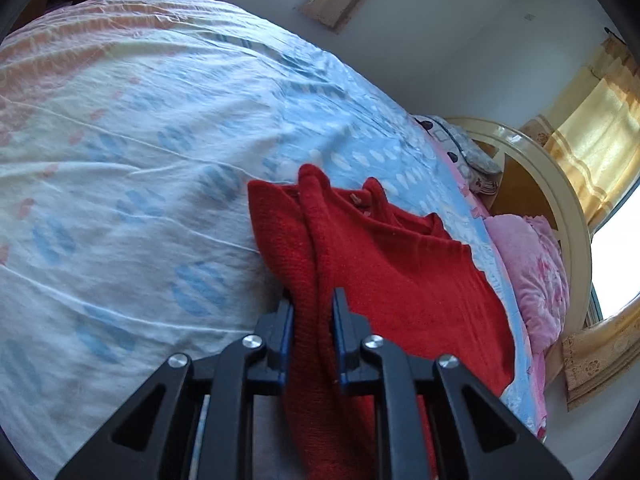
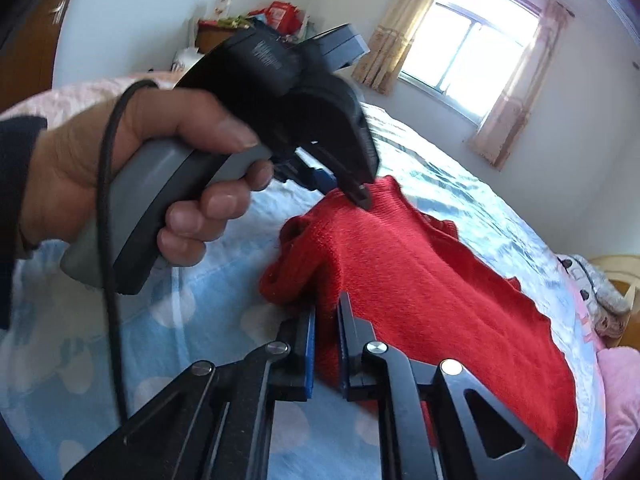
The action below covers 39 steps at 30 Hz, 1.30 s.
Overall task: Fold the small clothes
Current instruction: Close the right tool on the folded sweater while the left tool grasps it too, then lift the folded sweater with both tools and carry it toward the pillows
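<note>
Sweater (red knit) pinched between both grippers' fingers, above bedsheet.

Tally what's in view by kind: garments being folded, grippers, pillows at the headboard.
Red knit garments: 1, the red sweater, pinched by both grippers.
Grippers: 2, the left gripper and the right gripper.
Pillows: 2, a pink pillow and a patterned pillow behind it.
Total: 5

bed: blue-and-white patterned sheet, wrinkled | pink pillow: at bed's head end | curved headboard: beyond pillow | window: on wall past bed, curtains either side | cluttered cabinet: behind bed's far corner
</note>
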Each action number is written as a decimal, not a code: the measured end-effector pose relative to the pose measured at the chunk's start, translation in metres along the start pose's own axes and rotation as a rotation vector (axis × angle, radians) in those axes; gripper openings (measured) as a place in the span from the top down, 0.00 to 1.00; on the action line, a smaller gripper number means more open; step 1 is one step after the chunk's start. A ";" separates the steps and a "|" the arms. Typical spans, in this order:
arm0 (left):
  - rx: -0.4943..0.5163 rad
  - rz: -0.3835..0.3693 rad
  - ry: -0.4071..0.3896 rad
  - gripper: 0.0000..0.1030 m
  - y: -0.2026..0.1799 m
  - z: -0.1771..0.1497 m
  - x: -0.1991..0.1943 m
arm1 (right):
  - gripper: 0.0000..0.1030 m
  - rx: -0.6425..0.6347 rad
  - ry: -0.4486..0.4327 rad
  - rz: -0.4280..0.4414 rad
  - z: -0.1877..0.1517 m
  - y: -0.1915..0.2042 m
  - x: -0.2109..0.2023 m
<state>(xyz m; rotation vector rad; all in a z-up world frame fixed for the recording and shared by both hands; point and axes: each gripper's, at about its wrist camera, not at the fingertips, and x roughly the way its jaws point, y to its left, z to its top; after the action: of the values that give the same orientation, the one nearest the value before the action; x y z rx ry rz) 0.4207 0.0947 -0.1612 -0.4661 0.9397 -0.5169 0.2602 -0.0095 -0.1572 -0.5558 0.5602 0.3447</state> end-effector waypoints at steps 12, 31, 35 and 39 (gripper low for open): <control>-0.042 -0.071 -0.029 0.84 -0.043 0.017 -0.011 | 0.94 0.186 -0.051 -0.005 -0.016 -0.069 -0.037; 0.099 -0.121 -0.020 0.85 -0.165 0.032 0.033 | 0.94 0.515 -0.102 0.003 -0.060 -0.178 -0.083; 0.148 -0.120 0.010 0.85 -0.192 0.028 0.054 | 0.94 0.564 -0.084 0.006 -0.077 -0.202 -0.081; 0.184 -0.117 0.049 0.85 -0.214 0.022 0.080 | 0.95 0.632 -0.066 0.014 -0.097 -0.223 -0.088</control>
<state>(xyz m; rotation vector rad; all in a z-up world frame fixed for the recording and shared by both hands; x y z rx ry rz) 0.4327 -0.1180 -0.0758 -0.3451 0.9053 -0.7170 0.2514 -0.2579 -0.0862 0.0688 0.5731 0.1813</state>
